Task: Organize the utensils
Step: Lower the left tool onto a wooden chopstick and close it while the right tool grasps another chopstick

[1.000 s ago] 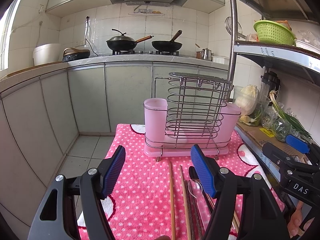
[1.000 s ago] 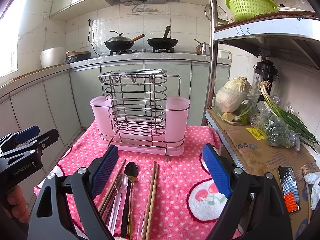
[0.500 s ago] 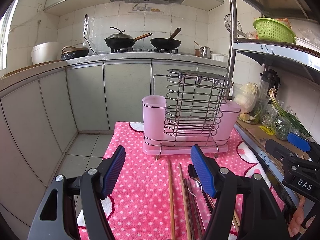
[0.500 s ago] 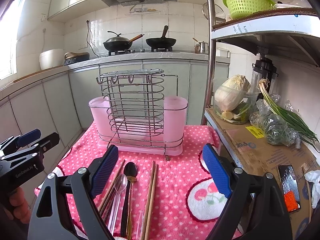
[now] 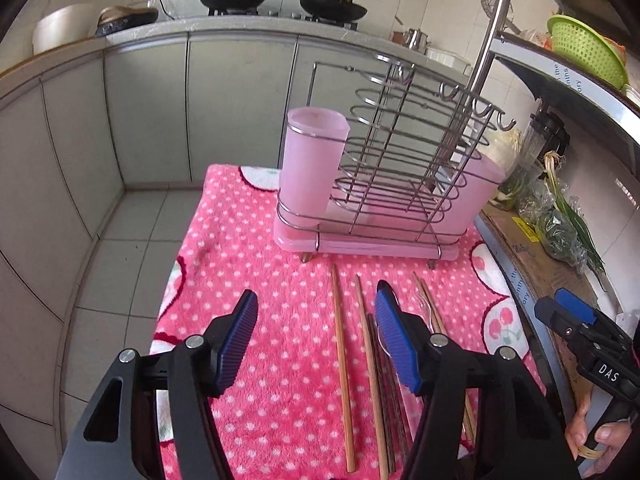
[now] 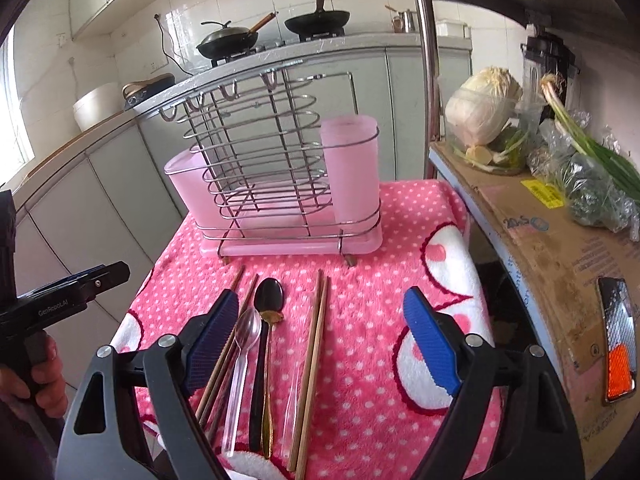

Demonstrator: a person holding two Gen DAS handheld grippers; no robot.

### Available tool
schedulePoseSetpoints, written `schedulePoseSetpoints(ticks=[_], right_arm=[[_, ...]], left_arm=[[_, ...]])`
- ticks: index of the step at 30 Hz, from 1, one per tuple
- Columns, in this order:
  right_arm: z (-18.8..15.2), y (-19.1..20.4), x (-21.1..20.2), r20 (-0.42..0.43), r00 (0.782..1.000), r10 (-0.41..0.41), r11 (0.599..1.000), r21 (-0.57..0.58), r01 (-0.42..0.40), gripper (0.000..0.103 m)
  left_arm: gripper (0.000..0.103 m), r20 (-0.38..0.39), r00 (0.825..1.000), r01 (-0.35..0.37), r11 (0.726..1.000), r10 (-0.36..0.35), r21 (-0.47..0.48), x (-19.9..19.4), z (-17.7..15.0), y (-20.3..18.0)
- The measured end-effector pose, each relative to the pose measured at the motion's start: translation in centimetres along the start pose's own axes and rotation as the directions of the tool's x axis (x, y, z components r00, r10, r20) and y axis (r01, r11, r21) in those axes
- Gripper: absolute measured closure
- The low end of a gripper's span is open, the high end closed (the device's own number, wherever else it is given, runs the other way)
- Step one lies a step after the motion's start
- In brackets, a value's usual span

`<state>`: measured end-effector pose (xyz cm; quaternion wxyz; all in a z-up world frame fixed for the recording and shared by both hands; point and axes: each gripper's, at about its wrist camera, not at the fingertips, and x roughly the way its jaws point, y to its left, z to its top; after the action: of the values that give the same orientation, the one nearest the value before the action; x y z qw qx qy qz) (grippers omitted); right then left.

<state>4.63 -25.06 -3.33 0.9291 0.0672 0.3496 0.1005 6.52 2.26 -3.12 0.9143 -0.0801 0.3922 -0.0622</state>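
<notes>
Left wrist view: left claw (image 5: 316,336) wide, holding nothing, jaws just narrowing above chopsticks (image 5: 342,364) laid lengthwise for easy pinching. Pink rack (image 5: 380,184) upright beyond, ready for sorting.

Right wrist view: right claw (image 6: 332,340) wide, empty, jaws just closing slightly over spoons (image 6: 256,344). Pink dotted cloth (image 6: 360,292) covering table; stove, cabinets, cabbage behind.

Black tool (image 6: 324,344) frames, blue ribbed pads (image 6: 430,340), silver screws.
</notes>
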Motion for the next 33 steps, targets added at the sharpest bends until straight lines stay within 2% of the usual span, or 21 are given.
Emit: schedulePoseSetpoints(ticks=[2,4,7,11,13,17,23,28,33], right_arm=[[0.0,-0.7,1.1,-0.049,0.999,0.022,0.999,0.027,-0.021,0.033],[0.0,-1.4,2.1,-0.099,0.993,0.062,0.996,0.064,-0.056,0.048],[-0.1,-2.7,4.2,-0.183,0.972,0.145,0.982,0.144,-0.119,0.062],[0.0,-3.9,7.2,-0.267,0.937,0.225,0.957,0.239,-0.162,0.069],[0.2,-4.1,8.8,-0.307,0.924,0.229,0.955,0.256,-0.152,0.071],[0.4,-3.7,11.9,-0.398,0.898,0.185,0.968,0.231,-0.097,0.073],[-0.2,-2.9,15.1,-0.485,0.869,0.097,0.986,0.166,-0.018,0.073],[-0.3,-2.4,16.4,-0.520,0.852,0.062,0.989,0.146,0.017,0.073],[0.2,-0.4,17.4,-0.540,0.841,-0.035,0.997,0.043,0.069,0.073]], left_arm=[[0.054,-0.069,0.997,0.023,1.000,-0.023,-0.002,1.6,0.4,0.1],[0.064,-0.126,0.992,0.024,1.000,-0.024,0.005,3.4,0.7,-0.1],[0.075,-0.218,0.975,0.043,0.999,-0.040,0.009,6.4,1.0,-0.5],[0.080,-0.313,0.949,0.032,0.999,-0.023,0.024,10.2,1.1,-1.0],[0.080,-0.337,0.941,0.012,0.999,-0.001,0.030,11.6,1.0,-1.2],[0.080,-0.372,0.928,0.008,1.000,0.004,0.030,13.5,0.8,-1.1],[0.080,-0.370,0.929,0.014,0.999,-0.001,0.034,13.7,1.1,-0.9],[0.080,-0.371,0.929,0.030,0.999,-0.016,0.032,13.6,1.6,-0.1],[0.080,-0.385,0.923,0.026,0.999,-0.012,0.031,14.0,1.4,0.6]])
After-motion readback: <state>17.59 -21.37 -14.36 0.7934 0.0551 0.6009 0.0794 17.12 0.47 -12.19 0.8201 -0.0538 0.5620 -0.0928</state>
